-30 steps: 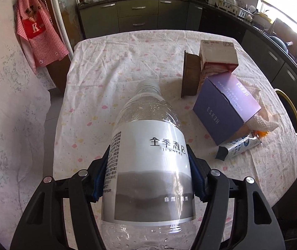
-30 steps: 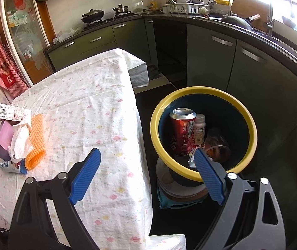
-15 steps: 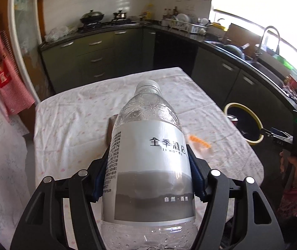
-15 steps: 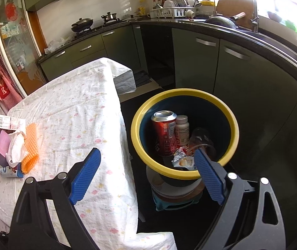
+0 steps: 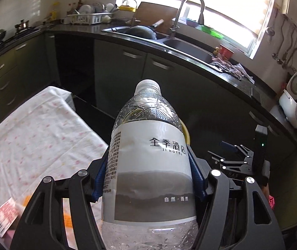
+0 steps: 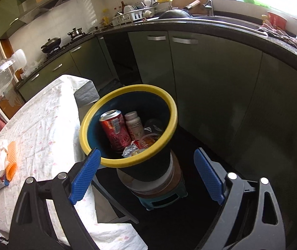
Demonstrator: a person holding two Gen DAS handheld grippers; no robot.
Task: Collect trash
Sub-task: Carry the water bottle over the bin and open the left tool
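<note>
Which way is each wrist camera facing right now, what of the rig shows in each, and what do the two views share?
Left wrist: sits behind the left gripper, looking past the table corner toward the sink counter; its pads clamp the water bottle, and the right gripper shows beyond.
Right wrist: sits behind the open right gripper, angled down at the yellow-rimmed bin beside the table.
Shared: the bottle, the table, the counter, and a sliver of bin rim.
</note>
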